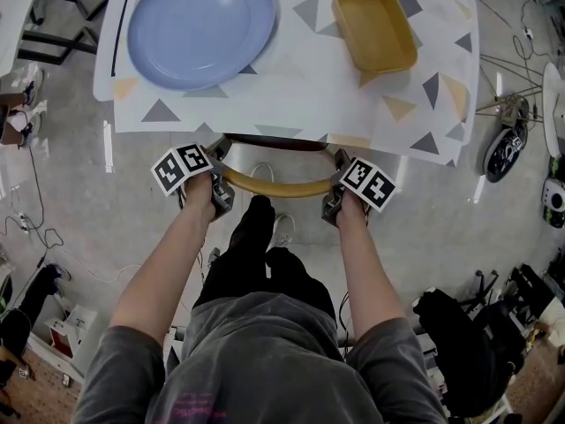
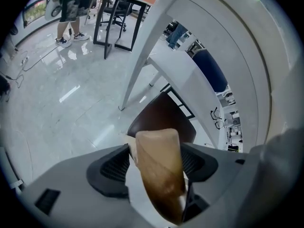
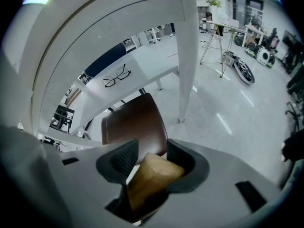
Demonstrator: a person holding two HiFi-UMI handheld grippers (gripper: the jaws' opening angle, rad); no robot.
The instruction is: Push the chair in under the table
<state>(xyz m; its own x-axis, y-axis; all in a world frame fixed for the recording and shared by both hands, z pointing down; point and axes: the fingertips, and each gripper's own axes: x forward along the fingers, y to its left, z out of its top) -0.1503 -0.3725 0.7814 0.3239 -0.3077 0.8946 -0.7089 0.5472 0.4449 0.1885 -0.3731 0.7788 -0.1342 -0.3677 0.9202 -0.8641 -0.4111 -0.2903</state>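
Note:
The chair's curved wooden backrest (image 1: 278, 186) lies just in front of the table (image 1: 309, 87), which has a white cloth with triangles. Its dark brown seat (image 2: 164, 115) (image 3: 133, 125) reaches under the tabletop. My left gripper (image 1: 222, 177) (image 2: 154, 163) straddles the backrest's left end (image 2: 159, 175), jaws open, with a slim gap at one pad. My right gripper (image 1: 337, 190) (image 3: 147, 163) is shut on the right end of the backrest (image 3: 152, 175).
A blue plate (image 1: 201, 26) and a yellow dish (image 1: 373, 26) sit on the table. White table legs (image 2: 142, 65) (image 3: 187, 56) flank the seat. My own legs (image 1: 256, 254) stand behind the chair. A black bag (image 1: 459, 343) lies at the right and a tripod (image 1: 508, 104) stands beyond.

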